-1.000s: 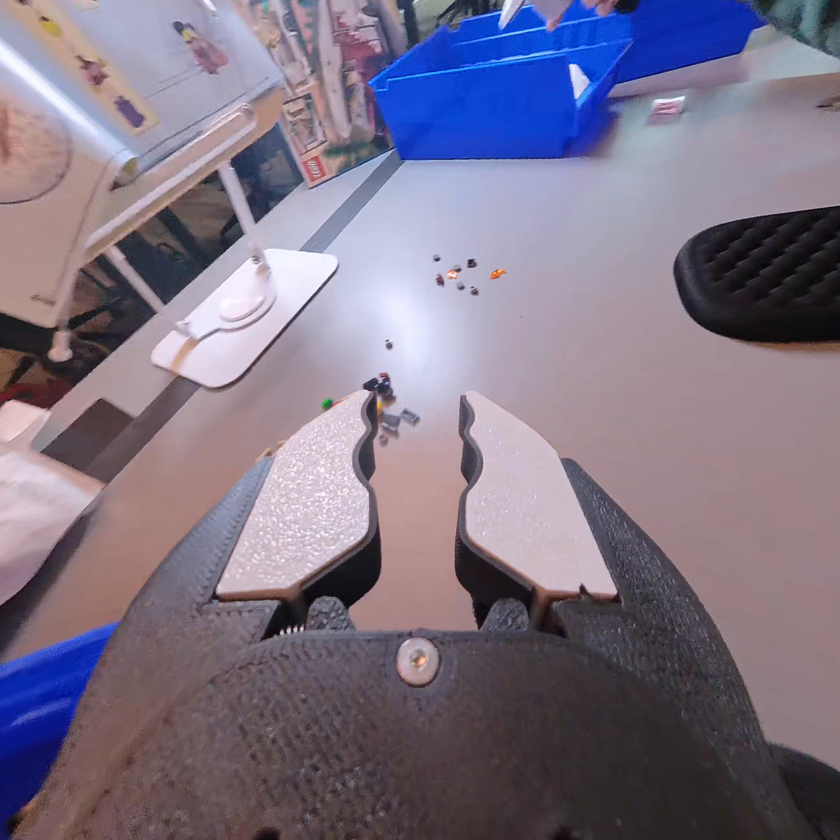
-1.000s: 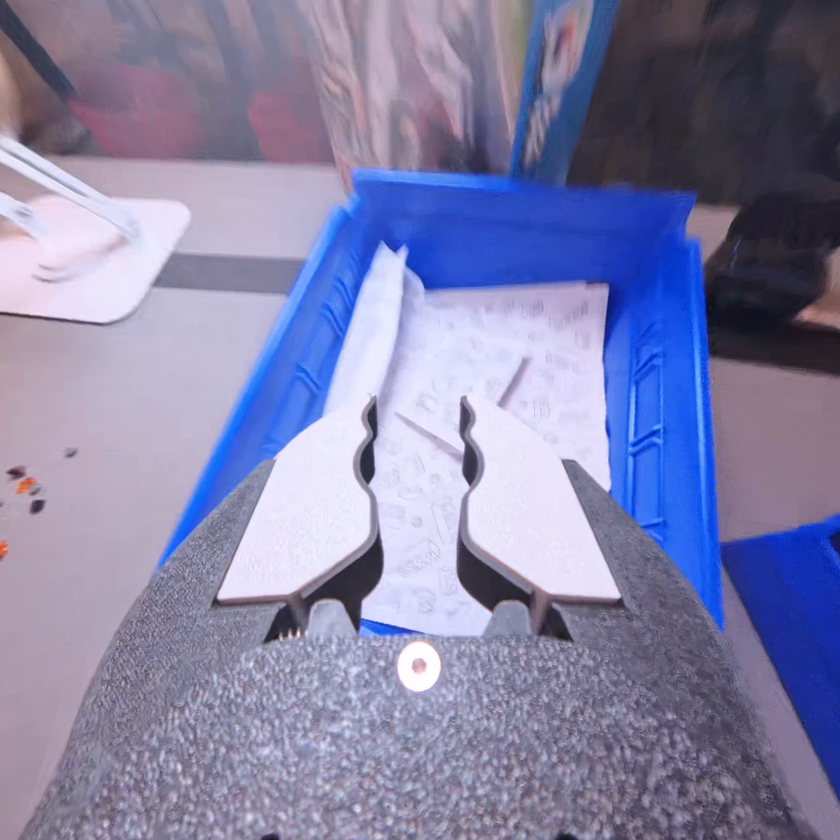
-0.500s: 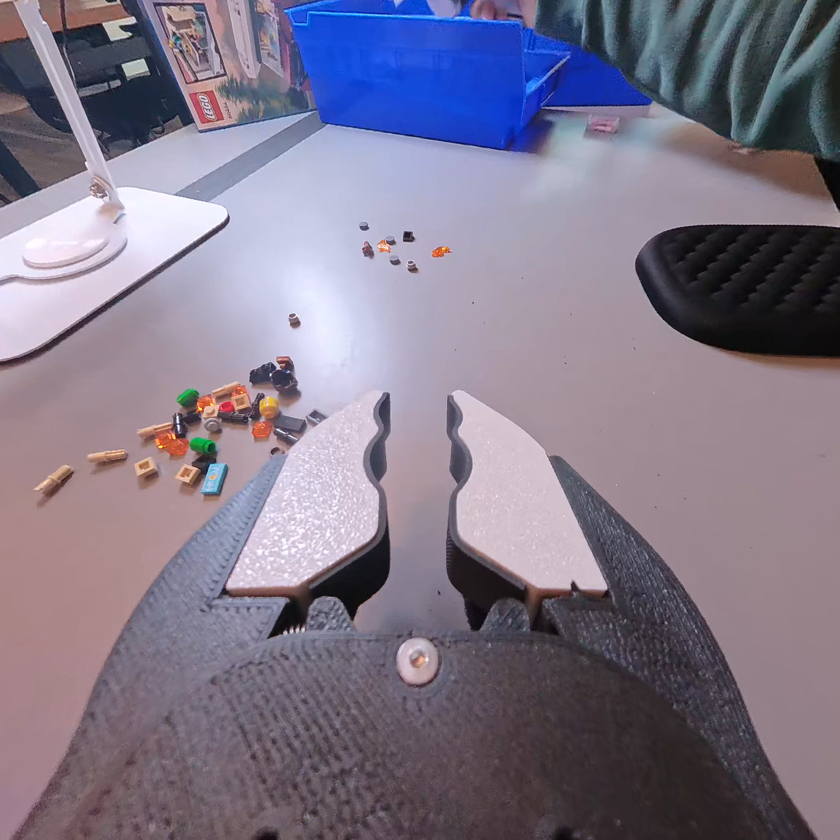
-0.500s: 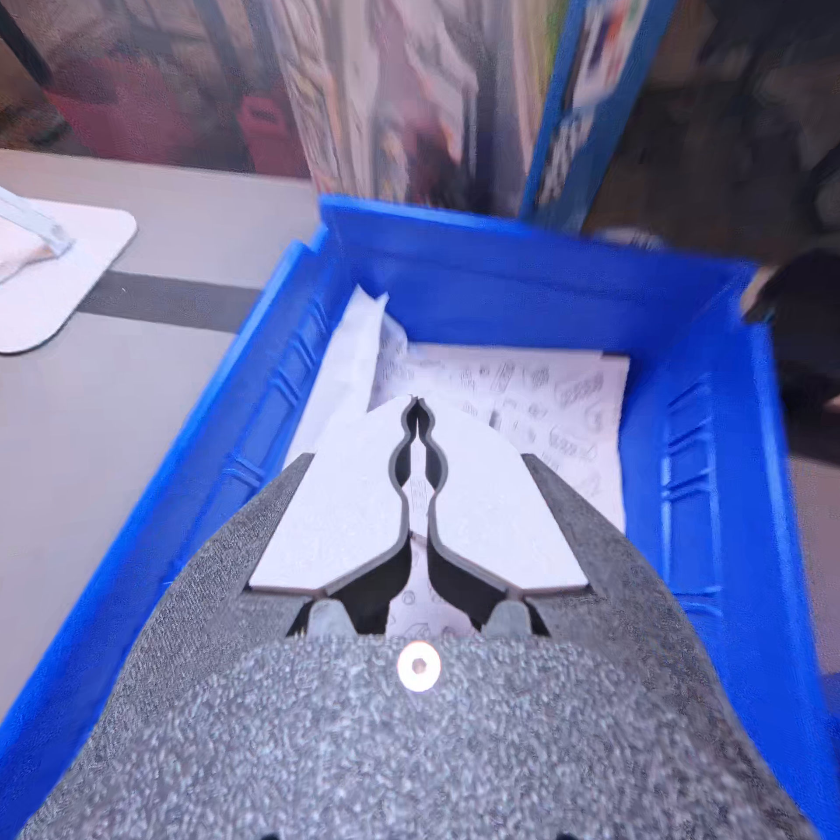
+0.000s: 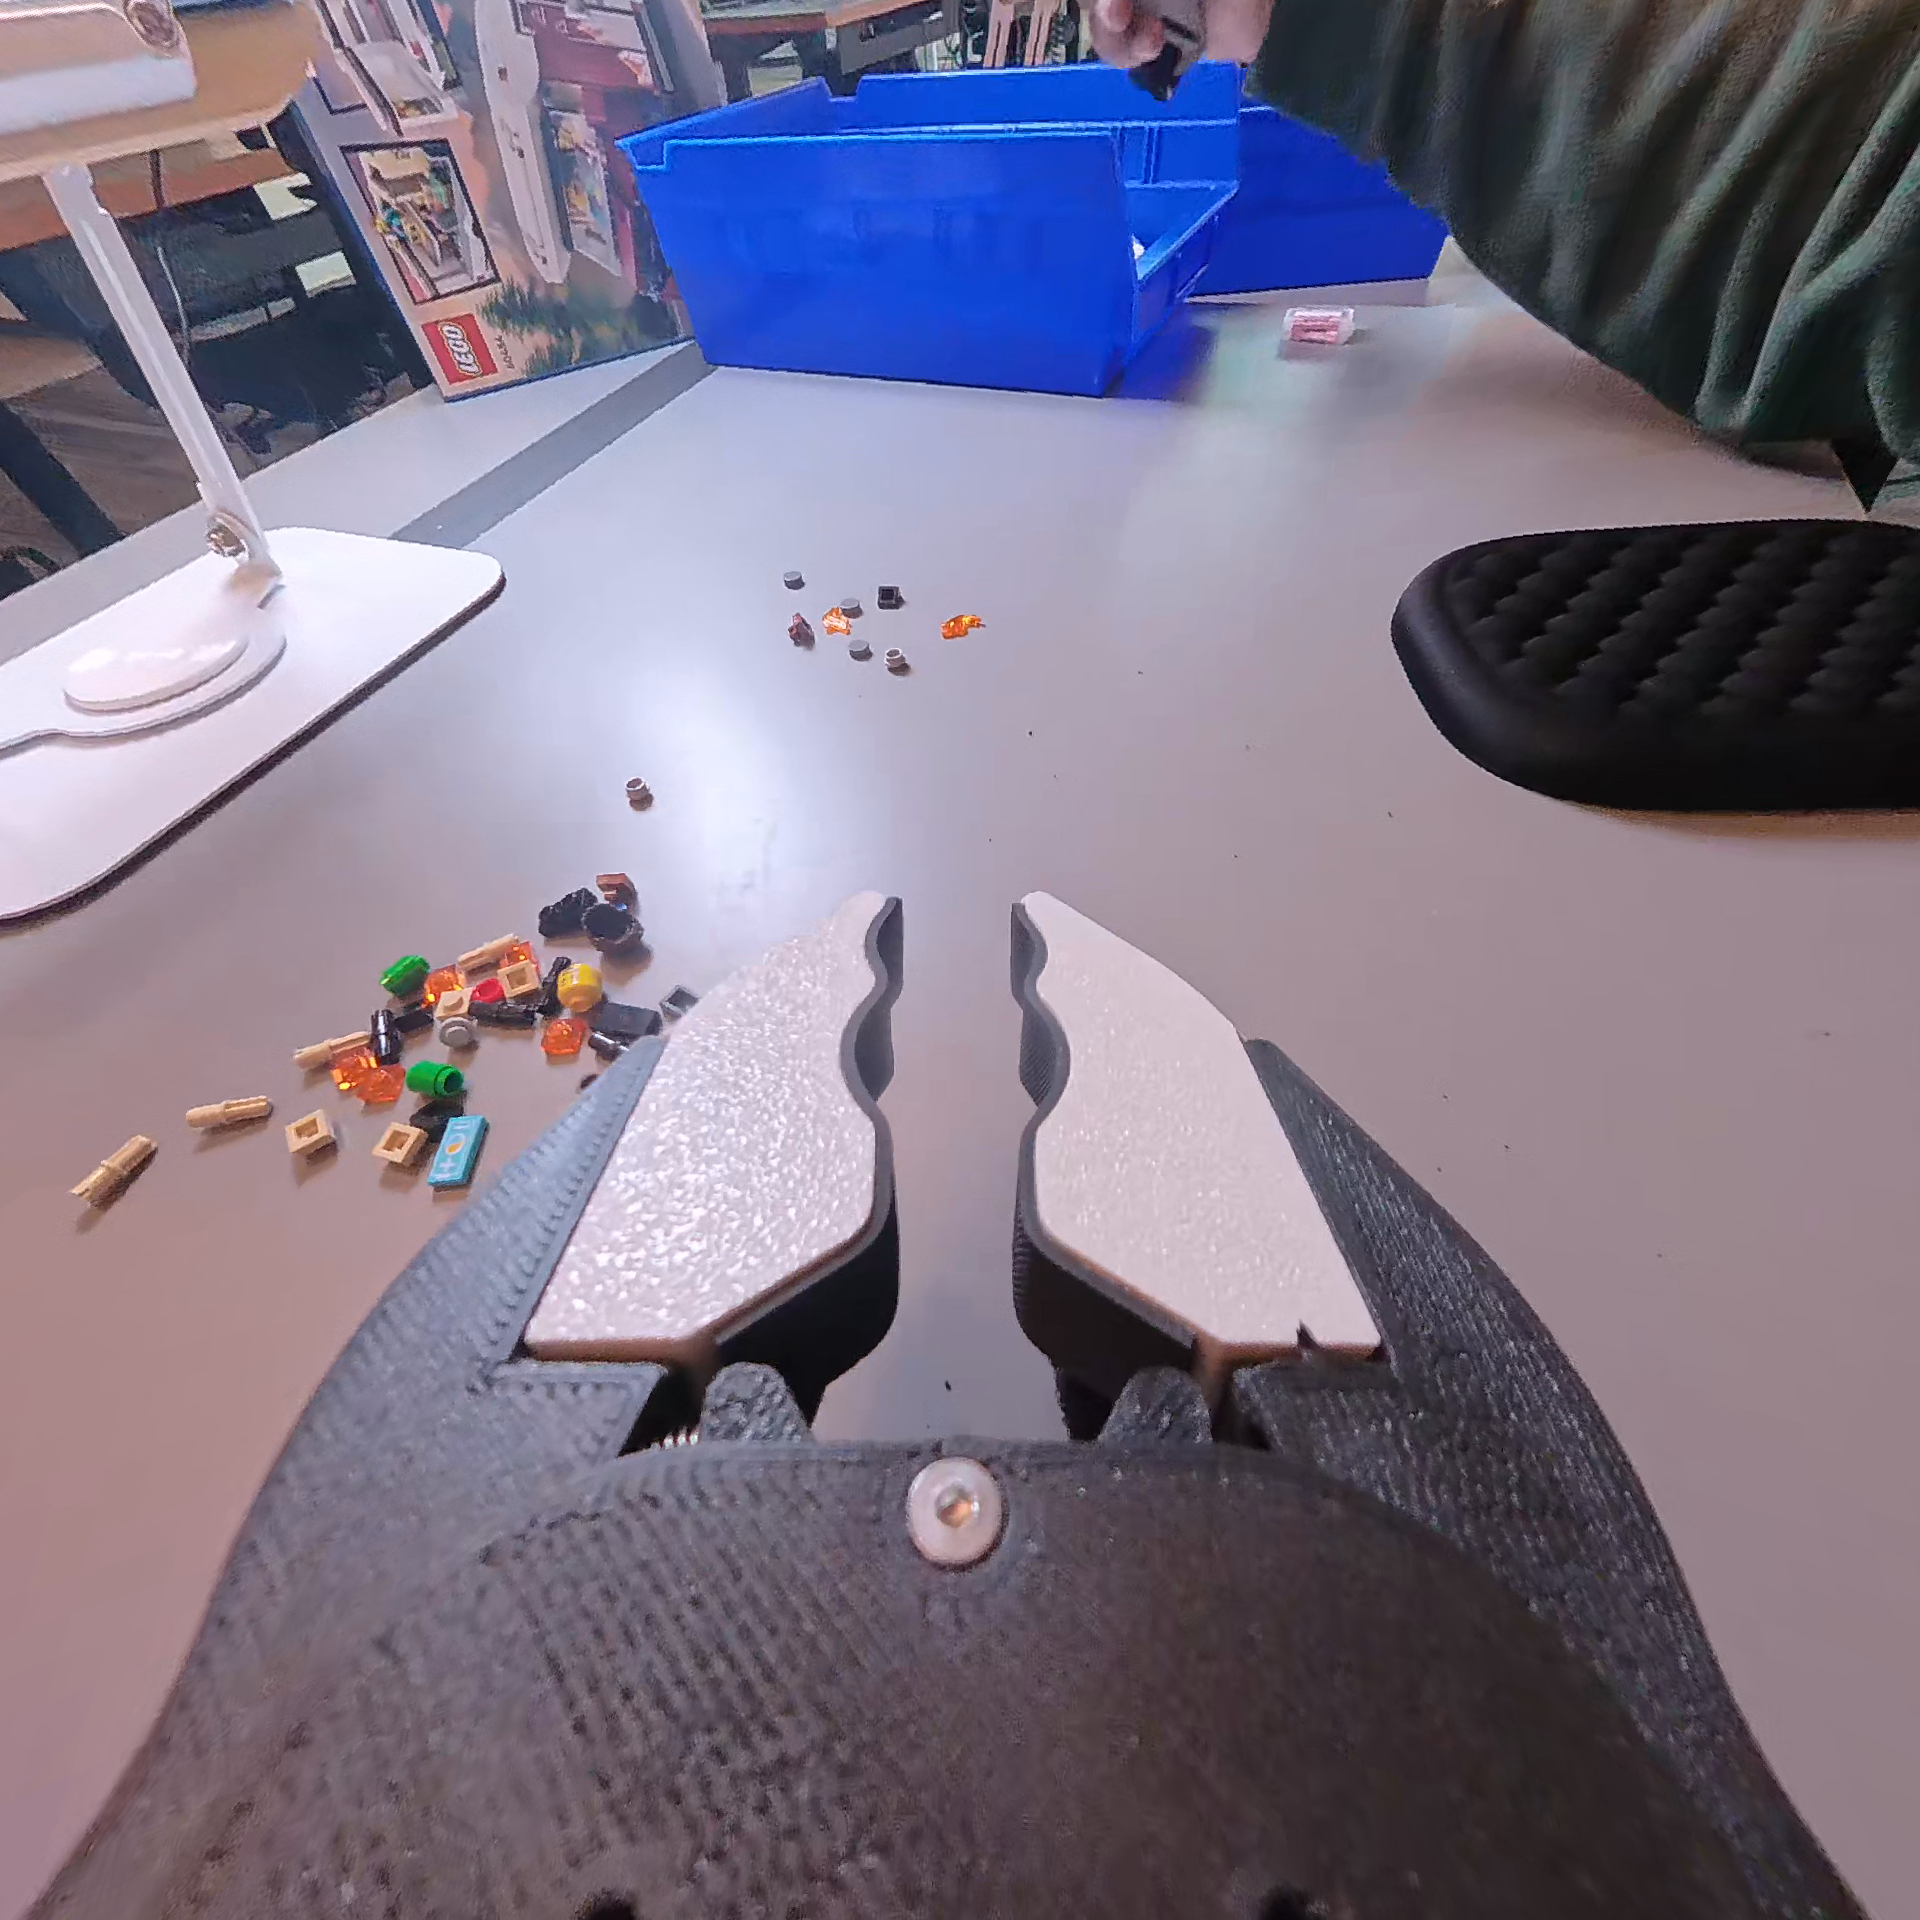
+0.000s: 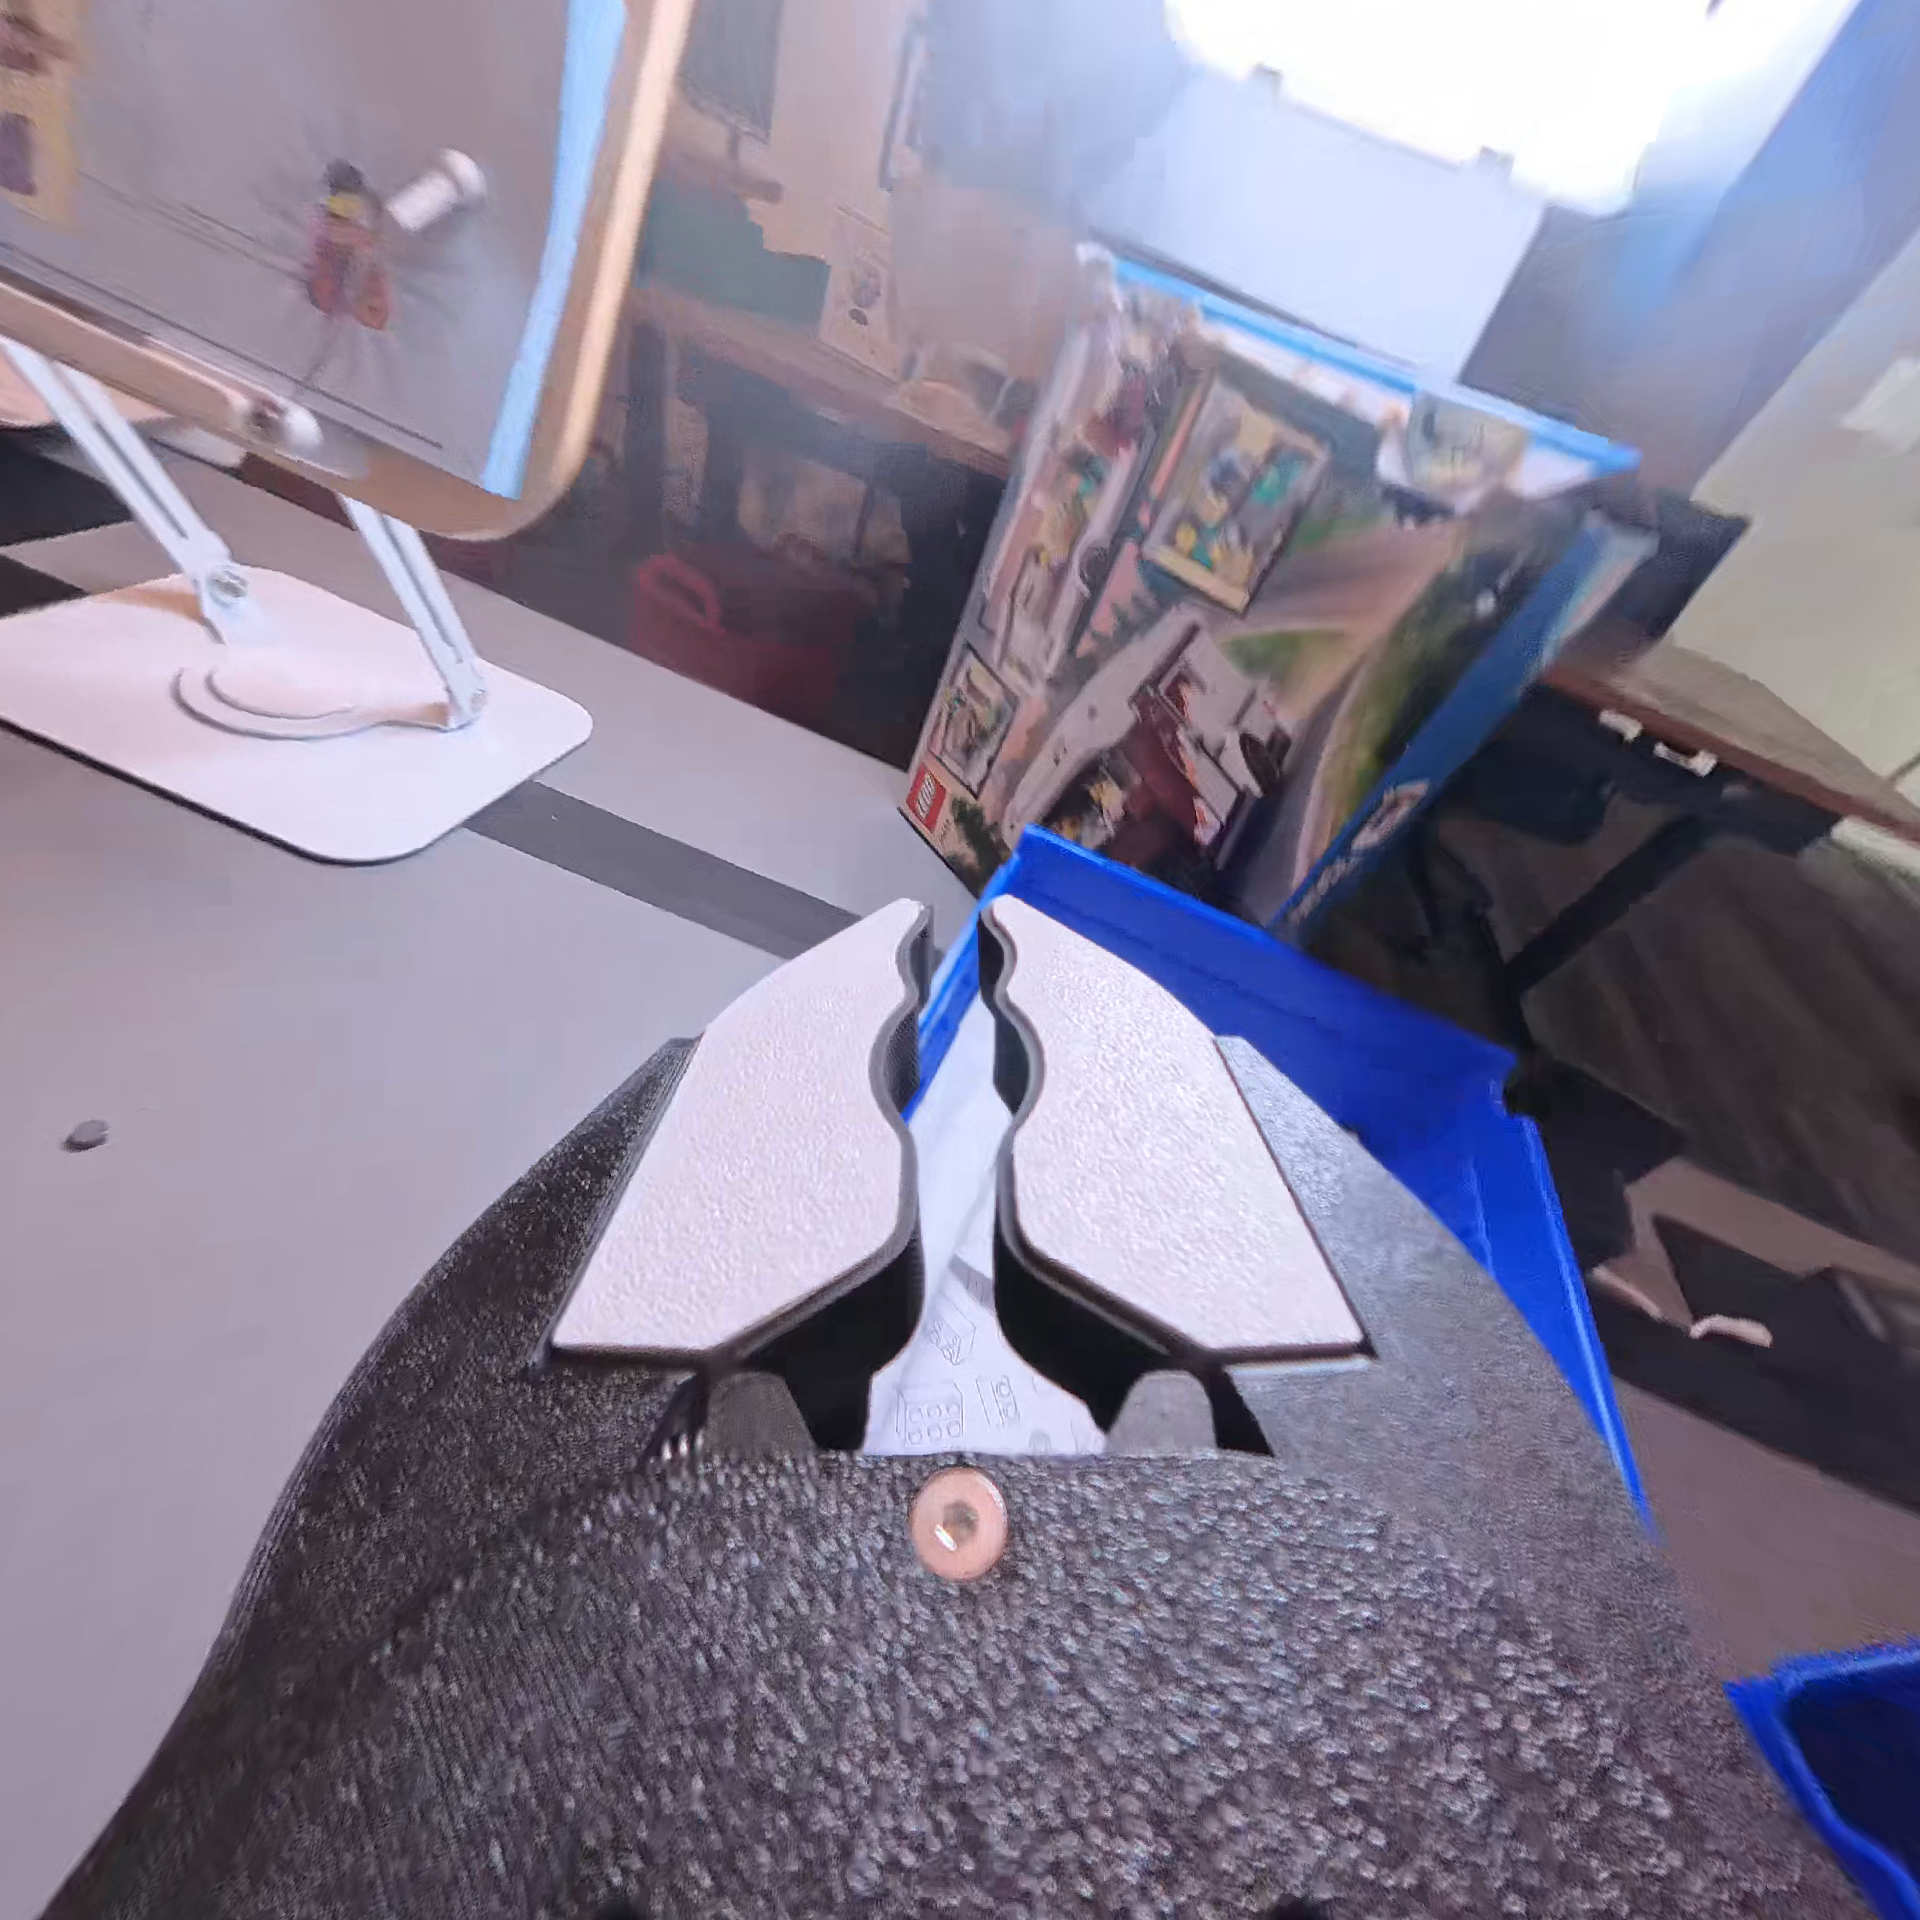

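Left wrist view: left gripper (image 5: 956, 914) hangs over the grey worktop (image 5: 1143, 935), fingers spread and bare, beside scattered small coloured plastic bricks (image 5: 468, 1018). Right gripper (image 6: 954, 920), fingers narrowly parted, straddles the blue plastic bin's (image 6: 1299, 997) rim above white printed paper (image 6: 956, 1382).

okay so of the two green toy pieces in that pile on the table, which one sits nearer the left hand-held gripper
The nearer green piece, lying beside the orange transparent bits. The other green piece sits farther up the pile. The left hand-held gripper is open over bare table.

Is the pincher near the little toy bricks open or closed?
Open. The left gripper has bare grey table showing between its fingers, and the small bricks lie beside it, untouched.
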Available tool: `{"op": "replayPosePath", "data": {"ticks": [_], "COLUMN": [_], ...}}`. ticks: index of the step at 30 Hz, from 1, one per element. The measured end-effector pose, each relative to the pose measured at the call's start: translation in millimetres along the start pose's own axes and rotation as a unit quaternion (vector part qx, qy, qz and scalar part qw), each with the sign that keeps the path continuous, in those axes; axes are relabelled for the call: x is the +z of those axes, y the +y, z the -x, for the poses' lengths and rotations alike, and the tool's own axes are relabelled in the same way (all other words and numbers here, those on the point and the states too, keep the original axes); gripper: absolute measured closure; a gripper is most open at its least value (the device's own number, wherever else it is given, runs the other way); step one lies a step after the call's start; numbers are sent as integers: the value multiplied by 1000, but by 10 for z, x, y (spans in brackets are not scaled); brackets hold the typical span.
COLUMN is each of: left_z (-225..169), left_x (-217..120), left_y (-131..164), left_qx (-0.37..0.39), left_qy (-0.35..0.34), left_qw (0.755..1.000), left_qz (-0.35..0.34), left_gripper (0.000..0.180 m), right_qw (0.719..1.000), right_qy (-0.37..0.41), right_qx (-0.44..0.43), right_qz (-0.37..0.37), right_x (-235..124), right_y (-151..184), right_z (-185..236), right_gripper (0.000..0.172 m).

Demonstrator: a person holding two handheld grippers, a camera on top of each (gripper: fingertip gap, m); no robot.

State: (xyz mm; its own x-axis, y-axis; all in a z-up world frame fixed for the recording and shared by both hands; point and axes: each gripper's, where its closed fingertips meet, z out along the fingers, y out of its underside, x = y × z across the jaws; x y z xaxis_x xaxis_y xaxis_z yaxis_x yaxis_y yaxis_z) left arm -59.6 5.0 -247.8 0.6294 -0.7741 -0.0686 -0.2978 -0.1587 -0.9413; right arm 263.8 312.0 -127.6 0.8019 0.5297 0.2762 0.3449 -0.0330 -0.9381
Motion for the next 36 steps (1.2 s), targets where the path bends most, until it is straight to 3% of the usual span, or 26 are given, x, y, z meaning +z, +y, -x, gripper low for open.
{"op": "replayPosePath", "data": {"ticks": [6,10,13,16,18,21,25,28,30,33,36], "left_z": [-76,-61,-36,-19,-16,-22,-8,86,132,146,84], "left_x": [-3,14,12,3,-1,0,16,44,75,128,211], "left_y": [46,87,77,81,80,65,14,-175,-387,-765,-950], "left_qx": [19,6,-4,-5,-6,-5,-4,6,12,30,22], "left_qy": [10,16,16,12,10,9,2,-21,-25,-19,15], "left_qw": [1000,1000,1000,1000,1000,1000,1000,999,999,997,997], "left_qz": [10,15,11,11,10,6,-4,-25,-39,-68,-66], "left_gripper": [162,163,164,164,164,165,164,156,153,150,136], "right_qw": [973,928,911,915,932,969,998,988,968,923,884], "right_qy": [25,-29,-43,-75,-71,-53,-46,-125,-206,-310,-388], "right_qx": [129,223,236,247,233,190,36,-71,-121,-200,-236], "right_qz": [189,299,335,310,267,148,18,-55,-77,-108,-112], "right_x": [398,577,674,735,728,584,153,-223,-454,-752,-921], "right_y": [1137,1643,1763,1611,1438,907,80,-464,-650,-680,-502], "right_z": [-568,-446,-388,-325,-372,-454,-204,530,1194,2233,3071], "right_gripper": [136,119,130,171,171,171,171,172,171,172,171]}}
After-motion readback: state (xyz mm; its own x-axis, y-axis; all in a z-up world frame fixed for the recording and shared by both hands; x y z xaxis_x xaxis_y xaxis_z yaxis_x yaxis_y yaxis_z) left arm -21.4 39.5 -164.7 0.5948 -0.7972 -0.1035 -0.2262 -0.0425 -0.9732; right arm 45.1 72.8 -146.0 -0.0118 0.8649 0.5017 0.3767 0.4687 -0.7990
